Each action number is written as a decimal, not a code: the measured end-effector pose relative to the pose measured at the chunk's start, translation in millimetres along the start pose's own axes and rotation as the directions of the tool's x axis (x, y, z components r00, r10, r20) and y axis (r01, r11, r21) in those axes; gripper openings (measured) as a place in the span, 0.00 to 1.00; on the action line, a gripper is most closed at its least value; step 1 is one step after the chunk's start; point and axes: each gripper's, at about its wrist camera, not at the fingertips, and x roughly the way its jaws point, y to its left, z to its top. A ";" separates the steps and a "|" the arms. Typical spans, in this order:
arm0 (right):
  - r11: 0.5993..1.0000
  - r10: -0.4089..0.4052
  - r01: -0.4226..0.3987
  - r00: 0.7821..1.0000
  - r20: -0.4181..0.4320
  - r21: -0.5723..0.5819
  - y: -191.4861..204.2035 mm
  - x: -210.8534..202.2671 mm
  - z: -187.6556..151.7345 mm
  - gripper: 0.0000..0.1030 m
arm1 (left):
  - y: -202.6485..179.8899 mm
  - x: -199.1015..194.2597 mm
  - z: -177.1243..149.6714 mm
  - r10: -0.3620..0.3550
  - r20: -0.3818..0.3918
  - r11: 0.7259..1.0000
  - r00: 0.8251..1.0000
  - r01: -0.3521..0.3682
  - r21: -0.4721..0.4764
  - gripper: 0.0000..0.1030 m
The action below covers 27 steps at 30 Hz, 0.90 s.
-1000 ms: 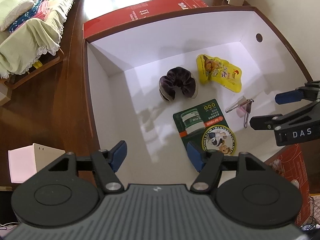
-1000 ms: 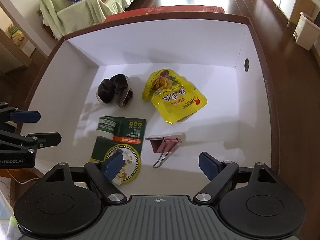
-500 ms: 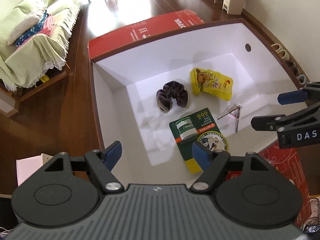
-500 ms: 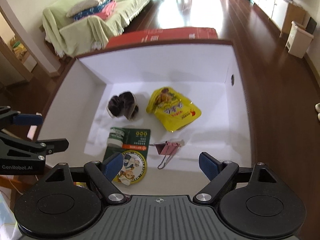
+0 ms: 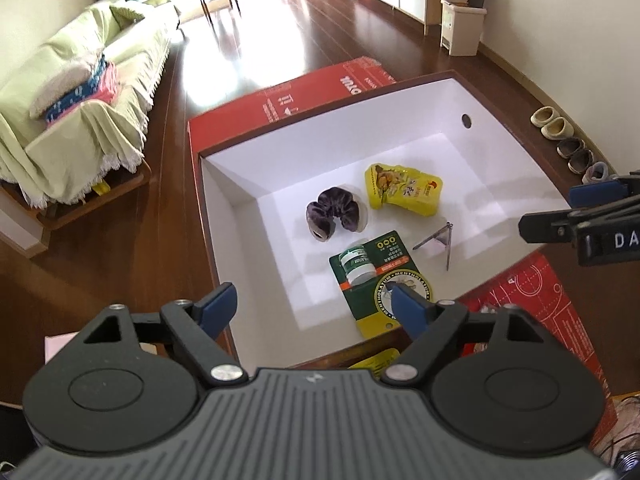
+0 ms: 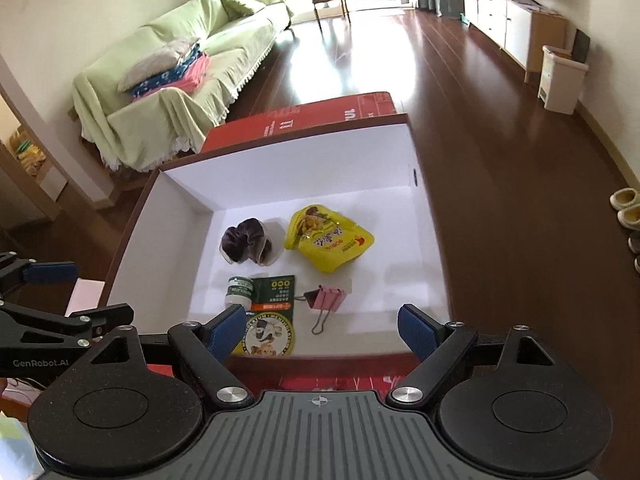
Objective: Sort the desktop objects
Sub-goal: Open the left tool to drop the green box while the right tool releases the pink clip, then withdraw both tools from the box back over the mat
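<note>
Box: sitting open on a wooden floor, white inside, red flap at 12 o'clock.
Scrunchie: lying at the centre of the box floor, dark purple.
Snack pouch: lying just beside the scrunchie at 3 o'clock, yellow.
Balm card: lying at 6 o'clock from the scrunchie, green, small jar attached.
Binder clip: lying just beside the card at 3 o'clock, pink, wire handles pointing to 6 o'clock.
Left gripper: hovering above the box's near edge, fingers spread wide, holding nothing.
Right gripper: hovering above the near edge, fingers spread wide, holding nothing.
Sofa: standing at 10 o'clock beyond the box, draped in green cloth.
</note>
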 end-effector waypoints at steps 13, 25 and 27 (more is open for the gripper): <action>0.999 0.016 -0.017 1.000 0.027 0.041 -10.1 -45.3 -46.1 0.83 | 13.2 -36.8 -45.6 -0.043 0.021 0.997 0.999 0.044 -0.059 0.82; 0.994 0.008 0.004 0.994 -0.112 0.111 -26.1 -33.8 -109.0 0.83 | 9.8 -1.1 -109.0 -0.137 -0.108 0.984 0.985 0.123 -0.130 0.82; 0.993 0.007 0.009 0.991 -0.132 0.118 -28.3 -30.7 -114.8 0.83 | 8.5 9.3 -112.1 -0.148 -0.126 0.979 0.981 0.128 -0.158 0.82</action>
